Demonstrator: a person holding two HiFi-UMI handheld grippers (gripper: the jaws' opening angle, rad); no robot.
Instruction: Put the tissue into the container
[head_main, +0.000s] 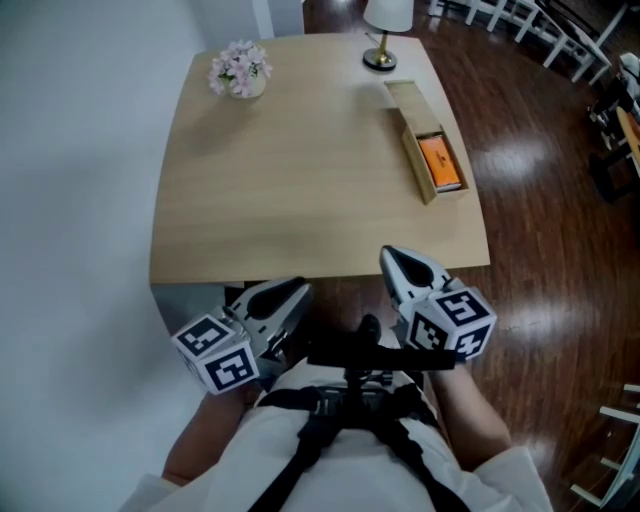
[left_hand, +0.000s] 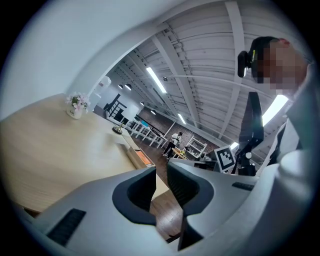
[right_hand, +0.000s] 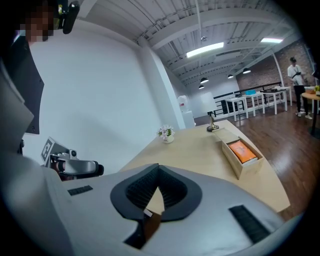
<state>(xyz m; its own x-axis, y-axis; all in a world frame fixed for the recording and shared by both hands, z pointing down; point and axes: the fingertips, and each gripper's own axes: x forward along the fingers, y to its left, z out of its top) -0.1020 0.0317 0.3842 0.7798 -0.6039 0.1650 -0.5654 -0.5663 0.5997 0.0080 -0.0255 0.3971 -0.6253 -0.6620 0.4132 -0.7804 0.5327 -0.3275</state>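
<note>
A long wooden box (head_main: 412, 128) lies at the right side of the light wooden table (head_main: 300, 190). An orange pack (head_main: 440, 162) lies inside its near end. The box (right_hand: 235, 161) and the orange pack (right_hand: 241, 150) also show in the right gripper view, and the box (left_hand: 136, 156) shows small in the left gripper view. Both grippers hang below the table's near edge, over the person's lap, far from the box. My left gripper (head_main: 298, 290) (left_hand: 161, 169) has a narrow gap between its jaws and holds nothing. My right gripper (head_main: 390, 258) (right_hand: 158, 168) is shut and empty.
A small pot of pink flowers (head_main: 240, 72) stands at the table's far left corner and a lamp (head_main: 383, 30) at the far right. A white wall runs along the left. Dark wood floor and white chairs (head_main: 540, 25) lie to the right.
</note>
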